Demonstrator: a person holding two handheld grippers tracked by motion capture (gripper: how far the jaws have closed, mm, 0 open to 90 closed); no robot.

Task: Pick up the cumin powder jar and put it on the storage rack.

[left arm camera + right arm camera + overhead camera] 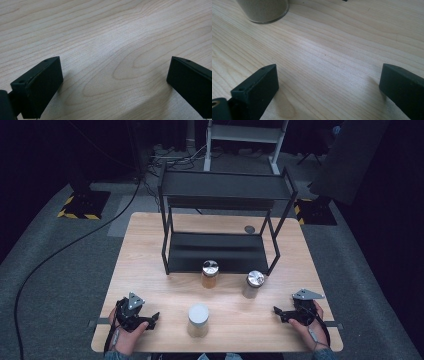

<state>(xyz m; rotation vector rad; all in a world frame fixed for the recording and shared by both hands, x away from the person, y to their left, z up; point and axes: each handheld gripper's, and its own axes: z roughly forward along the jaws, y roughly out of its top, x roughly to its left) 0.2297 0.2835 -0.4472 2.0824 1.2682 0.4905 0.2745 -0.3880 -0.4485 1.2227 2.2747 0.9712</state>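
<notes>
We see a white-lidded jar (198,320) of pale grains near the table's (150,265) front edge, between our left gripper (153,319) and right gripper (278,312), both released, empty.

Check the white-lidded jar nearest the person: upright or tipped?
Upright. The white-lidded jar stands on its base on the table, its lid facing up, midway between the left gripper and the right gripper, touching neither.

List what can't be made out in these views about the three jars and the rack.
- Jar contents: too small in the high view for the amber jar and the steel-lidded jar.
- White-lidded jar: the right gripper view's top edge cuts off all but a jar base.
- Rack: upper shelf hides the lower shelf's rear.
</notes>
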